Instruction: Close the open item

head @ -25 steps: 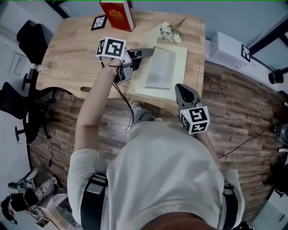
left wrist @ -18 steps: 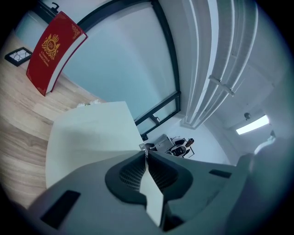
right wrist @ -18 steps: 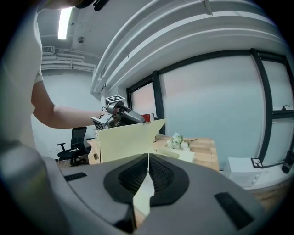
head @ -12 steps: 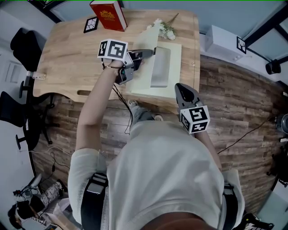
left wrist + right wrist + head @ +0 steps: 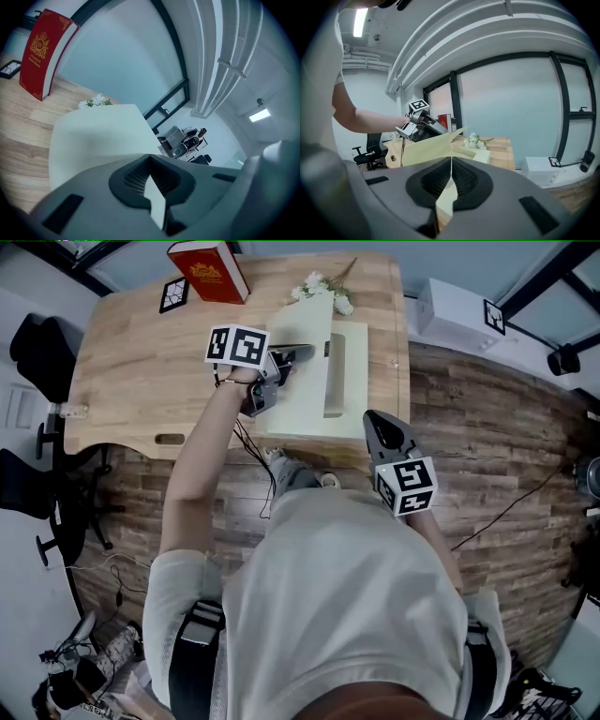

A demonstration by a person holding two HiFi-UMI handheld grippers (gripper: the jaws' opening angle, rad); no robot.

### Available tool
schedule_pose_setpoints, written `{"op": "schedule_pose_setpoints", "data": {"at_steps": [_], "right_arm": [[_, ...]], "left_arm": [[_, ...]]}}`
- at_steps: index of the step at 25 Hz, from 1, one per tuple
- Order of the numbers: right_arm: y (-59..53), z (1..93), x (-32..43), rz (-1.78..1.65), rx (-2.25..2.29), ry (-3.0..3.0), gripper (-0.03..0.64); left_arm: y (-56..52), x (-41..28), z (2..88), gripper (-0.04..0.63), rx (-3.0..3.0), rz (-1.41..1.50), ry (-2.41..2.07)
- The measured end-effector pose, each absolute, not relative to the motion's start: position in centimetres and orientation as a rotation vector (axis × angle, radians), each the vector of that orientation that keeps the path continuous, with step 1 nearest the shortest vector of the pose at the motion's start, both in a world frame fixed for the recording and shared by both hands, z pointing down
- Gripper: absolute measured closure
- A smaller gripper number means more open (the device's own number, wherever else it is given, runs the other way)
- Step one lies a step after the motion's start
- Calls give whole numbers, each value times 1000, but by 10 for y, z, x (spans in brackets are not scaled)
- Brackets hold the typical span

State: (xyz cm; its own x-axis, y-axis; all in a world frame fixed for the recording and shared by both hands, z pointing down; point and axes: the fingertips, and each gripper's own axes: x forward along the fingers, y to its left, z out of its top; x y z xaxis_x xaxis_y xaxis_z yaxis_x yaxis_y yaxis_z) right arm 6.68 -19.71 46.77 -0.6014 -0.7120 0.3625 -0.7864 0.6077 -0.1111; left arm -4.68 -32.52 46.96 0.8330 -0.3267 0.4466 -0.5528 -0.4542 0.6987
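Note:
The open item is a cream folder lying on the wooden table. Its cover stands raised and tilted over the grey inside, of which only a narrow strip shows. My left gripper is shut on the cover's far edge; in the left gripper view the cover rises just past the gripper. My right gripper hangs shut and empty over the table's front edge, apart from the folder. From the right gripper I see the cover and the left gripper on its top edge.
A red book stands upright at the table's back, with a black marker card to its left. White flowers lie behind the folder. A white box sits on the floor at right, office chairs at left.
The left gripper has swung the cover further up and over to the right, so the grey inside has narrowed to a strip. The right gripper has stayed put.

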Motion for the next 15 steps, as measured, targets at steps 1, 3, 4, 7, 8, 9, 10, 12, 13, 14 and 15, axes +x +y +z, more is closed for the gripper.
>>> {"op": "schedule_pose_setpoints", "data": {"at_steps": [1,3,4,7,8,9,10,12,13,14,15], "right_arm": [[-197,468,67,379,1225,-2552,597],[-196,469,68,384,1232,-2546,597],[-196,470,68,386,1235,-2542,597],[-194,471,70,389,1242,-2534,597],[-194,472,71,391,1246,-2531,597],[-194,472,73,393,1251,-2528,597],[-193,472,74,396,1256,-2525,597],[-193,473,76,402,1263,-2520,597],[-193,473,76,403,1264,-2518,597],[-193,473,75,404,1264,-2516,597],[-192,474,75,405,1265,-2515,597]], "left_arm": [[-325,-45,473,574,2085,321,-644],[-324,-41,480,574,2084,341,-643],[-324,-40,483,574,2082,349,-642],[-322,-34,492,575,2077,373,-637],[-321,-32,495,575,2076,382,-635],[-321,-30,498,575,2076,391,-634],[-320,-28,500,574,2075,400,-633],[-320,-24,505,575,2073,414,-630],[-320,-23,507,575,2071,419,-630],[-320,-22,510,574,2067,422,-630],[-320,-22,513,574,2062,425,-630]]}}
